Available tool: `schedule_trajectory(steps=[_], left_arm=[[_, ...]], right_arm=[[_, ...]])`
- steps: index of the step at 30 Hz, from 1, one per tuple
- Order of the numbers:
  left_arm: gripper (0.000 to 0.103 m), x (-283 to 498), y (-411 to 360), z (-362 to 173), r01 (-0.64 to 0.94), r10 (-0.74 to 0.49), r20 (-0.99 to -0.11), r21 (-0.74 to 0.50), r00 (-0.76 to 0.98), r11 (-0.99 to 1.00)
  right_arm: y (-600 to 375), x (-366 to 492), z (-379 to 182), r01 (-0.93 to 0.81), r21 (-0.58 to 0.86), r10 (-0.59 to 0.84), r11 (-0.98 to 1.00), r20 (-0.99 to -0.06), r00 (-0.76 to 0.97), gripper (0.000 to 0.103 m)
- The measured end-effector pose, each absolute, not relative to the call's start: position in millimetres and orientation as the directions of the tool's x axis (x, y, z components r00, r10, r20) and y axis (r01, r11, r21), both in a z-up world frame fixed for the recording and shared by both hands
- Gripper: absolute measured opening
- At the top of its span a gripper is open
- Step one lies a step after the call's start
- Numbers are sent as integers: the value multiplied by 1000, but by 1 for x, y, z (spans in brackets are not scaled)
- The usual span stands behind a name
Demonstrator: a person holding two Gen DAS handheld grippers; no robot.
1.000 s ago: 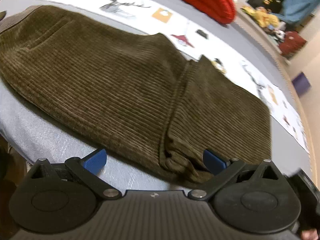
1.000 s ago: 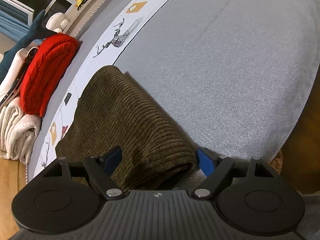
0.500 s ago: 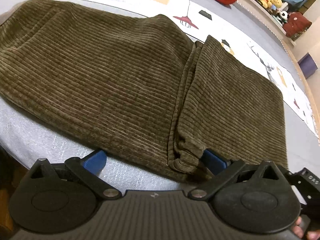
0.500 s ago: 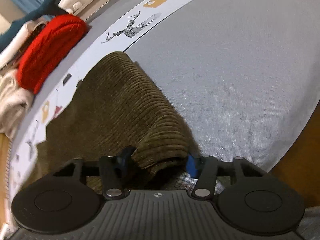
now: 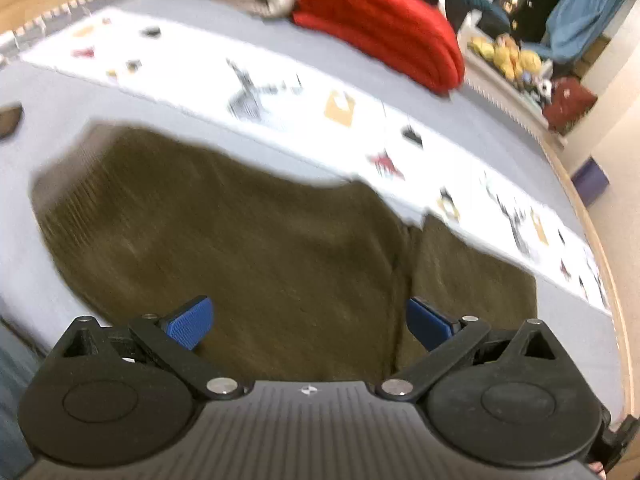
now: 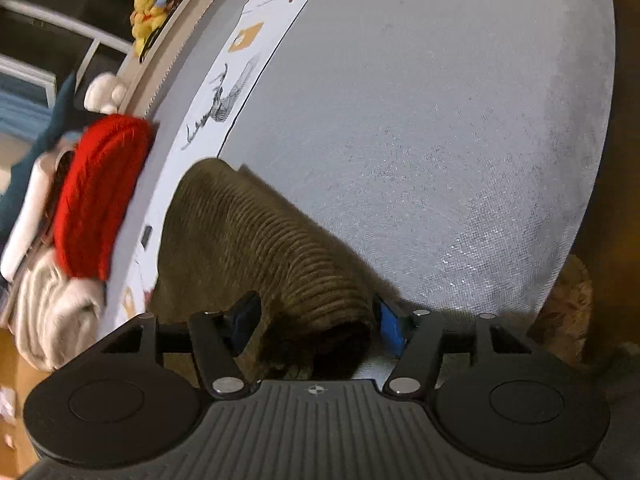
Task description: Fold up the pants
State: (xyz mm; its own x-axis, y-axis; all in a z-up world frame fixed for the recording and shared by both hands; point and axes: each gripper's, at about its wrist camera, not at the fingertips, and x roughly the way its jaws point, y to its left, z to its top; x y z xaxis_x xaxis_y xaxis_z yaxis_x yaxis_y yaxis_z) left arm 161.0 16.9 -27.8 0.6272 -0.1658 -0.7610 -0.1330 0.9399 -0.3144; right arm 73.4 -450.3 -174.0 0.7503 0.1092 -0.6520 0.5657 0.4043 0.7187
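Note:
Olive-brown corduroy pants (image 5: 248, 248) lie spread on the grey bed, folded lengthwise, with a seam running down the right part. My left gripper (image 5: 308, 324) is open above the pants' near edge, its blue pads wide apart with nothing between them. In the right wrist view the pants' end (image 6: 272, 248) humps up in a raised fold. My right gripper (image 6: 316, 320) has its jaws partly closed around that thick fold, both pads against the cloth.
A white printed runner (image 5: 320, 120) crosses the grey bed (image 6: 440, 120) behind the pants. A red knit garment (image 5: 380, 28) and pale folded blankets (image 6: 52, 312) lie at the far side. The bed's edge (image 6: 580, 220) drops off at the right.
My left gripper has risen and pulled back from the pants' edge; its view is blurred by motion. My right gripper has stayed closed on the pants' end and lifted it.

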Motion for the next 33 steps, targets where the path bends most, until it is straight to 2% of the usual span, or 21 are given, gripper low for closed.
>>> schedule_trajectory(steps=[1, 2, 5, 10, 15, 17, 21, 25, 29, 31, 33], left_arm=[[103, 163, 27, -22, -143, -137, -747, -298, 651, 944], [103, 166, 37, -16, -153, -109, -741, -277, 663, 949], [103, 178, 67, -6, -152, -65, -733, -226, 677, 962], [103, 199, 120, -22, -191, 71, -734, -80, 675, 978], [103, 208, 170, -56, -224, 6, -770, -178, 637, 958], [103, 207, 181, -60, -228, -3, -781, -187, 625, 956], [103, 206, 202, -46, -213, -4, -733, -203, 680, 956], [103, 203, 229, -47, -240, -40, -744, -266, 668, 934], [103, 194, 256, -48, -273, -52, -745, -308, 665, 911], [103, 190, 270, -50, -303, -39, -746, -317, 664, 899], [103, 186, 285, -55, -325, -52, -757, -340, 651, 883]], right_arm=[[-448, 77, -172, 559, 707, 106, 432, -656, 747, 70], [-445, 80, -169, 564, 673, 85, 478, -675, 733, 47], [-436, 80, -163, 560, 628, 45, 540, -686, 726, 40], [-428, 86, -149, 583, 569, -8, 580, -712, 702, 37], [-396, 103, -115, 594, 440, -141, 673, -712, 688, 33], [-365, 112, -89, 549, 355, -207, 756, -667, 716, 32], [-279, 135, -38, 384, 172, -243, 907, -529, 813, 30], [-155, 155, -11, 131, -10, -124, 991, -399, 909, 30], [-24, 147, -23, -237, -112, 188, 965, -336, 923, 28], [33, 133, -45, -434, -151, 361, 888, -355, 863, 28], [79, 124, -81, -587, -155, 476, 794, -441, 761, 28]])
